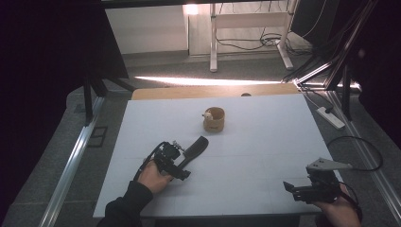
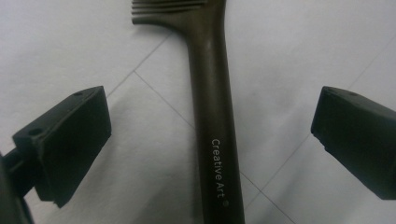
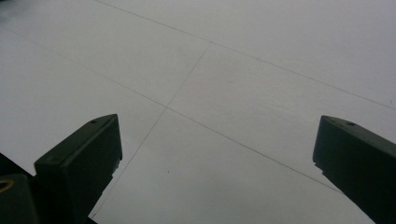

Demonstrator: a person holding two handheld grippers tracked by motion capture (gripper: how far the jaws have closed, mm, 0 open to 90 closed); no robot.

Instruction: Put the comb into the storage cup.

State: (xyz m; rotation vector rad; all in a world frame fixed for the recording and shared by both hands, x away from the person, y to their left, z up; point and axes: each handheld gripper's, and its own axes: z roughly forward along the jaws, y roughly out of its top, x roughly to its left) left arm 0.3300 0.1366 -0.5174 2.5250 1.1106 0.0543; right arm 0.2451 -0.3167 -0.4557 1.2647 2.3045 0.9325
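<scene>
Nearest me on the right, my right gripper [image 1: 302, 188] rests low over the white surface [image 1: 265, 142], its fingers [image 3: 84, 158] spread wide with nothing between them, only bare sheet and faint grid lines.

On the left, a little farther in, my left gripper [image 1: 182, 158] hangs over the dark brush [image 2: 215, 140]. Its fingers [image 2: 70, 140] stand wide open on either side of the handle, apart from it and gripping nothing. The brush lies flat on the surface, its handle running away from me towards a comb-like toothed head [image 2: 168, 9] at the far end.

I judge the brush light and stiff, a moulded plastic piece that will not flex under a squeeze. The handle looks smooth, so it may slip or twist if pinched loosely. The straight mid-handle, around the printed lettering, seems the best place to close on; the teeth are the thinner part and I would leave them alone.

Farther off, near the middle, a small brown cup [image 1: 214, 119] stands upright, well apart from the brush.
</scene>
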